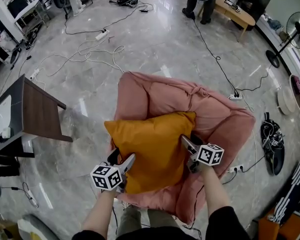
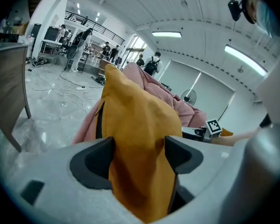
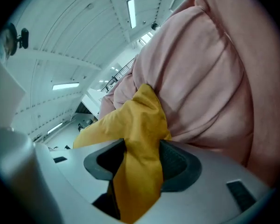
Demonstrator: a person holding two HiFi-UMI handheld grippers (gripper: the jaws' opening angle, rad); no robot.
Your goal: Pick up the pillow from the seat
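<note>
**Both my grippers at the yellow pillow on the pink seat**

My left gripper has its jaws spread wide. The near left corner of the pillow is pushed in between them. In the left gripper view the yellow cloth fills the whole gap and touches both dark pads, bulging wider just beyond them, but I see no real pinch there.

My right gripper is at the pillow's right edge, level with the left one and well apart from it. In the right gripper view its jaws are closed on a fold of the yellow cloth. The fold is squeezed narrow between the two pads and spreads out again just past them.

The pillow stretches from one gripper to the other and runs on ahead of both. It lies on the pink seat, with its far edge against the padded back. From the right gripper, the seat's pink padding rises just beyond and to the right of the pinched fold, touching the pillow.

Out past my left gripper, well away to the left, a dark wooden table stands on the grey marble floor. Loose white cables lie on that floor far ahead of both grippers.
</note>
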